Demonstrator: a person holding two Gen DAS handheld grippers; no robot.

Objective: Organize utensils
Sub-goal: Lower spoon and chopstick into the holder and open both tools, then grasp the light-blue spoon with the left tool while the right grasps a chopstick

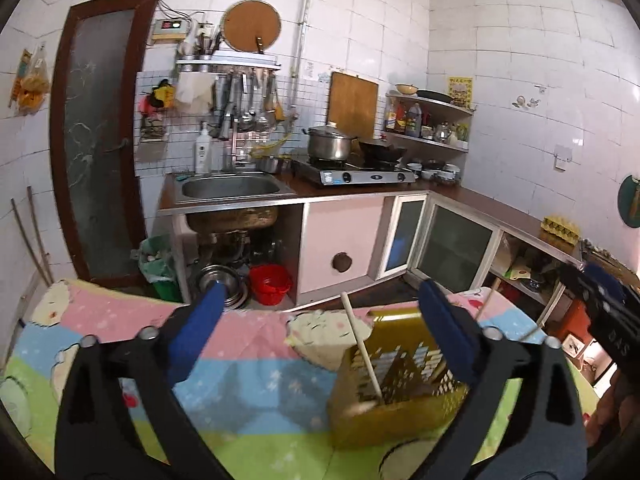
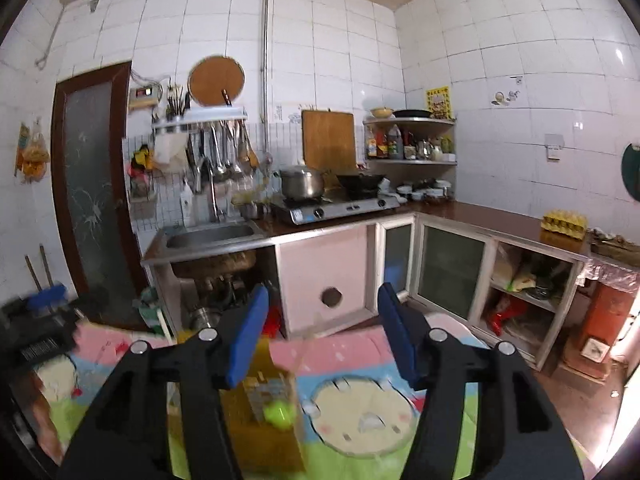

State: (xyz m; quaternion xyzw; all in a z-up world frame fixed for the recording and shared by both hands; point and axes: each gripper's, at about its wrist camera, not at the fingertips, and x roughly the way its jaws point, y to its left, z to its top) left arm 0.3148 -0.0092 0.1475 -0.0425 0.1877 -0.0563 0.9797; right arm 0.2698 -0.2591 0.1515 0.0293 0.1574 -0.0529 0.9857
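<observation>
A yellow perforated utensil basket (image 1: 400, 384) stands on the table's cartoon cloth (image 1: 248, 364). A pale wooden stick (image 1: 362, 348) leans out of it. My left gripper (image 1: 322, 288) is open wide above the cloth, nothing pressed between its pads; its right finger (image 1: 444, 320) overlaps the basket's far corner. In the right wrist view the basket (image 2: 240, 412) is blurred, low and left, with a yellow-green thing (image 2: 278, 412) by it. My right gripper (image 2: 324, 292) stands open and empty; its left finger (image 2: 248, 336) covers part of the basket. Each gripper shows at the edge of the other's view.
Beyond the table's far edge is a kitchen counter with a sink (image 1: 230, 188), a gas stove (image 1: 354, 174) carrying a pot and a wok, corner shelves and cabinets. A red bucket (image 1: 270, 282) and metal bowls sit under the sink. An egg tray (image 2: 564, 222) rests on the right counter.
</observation>
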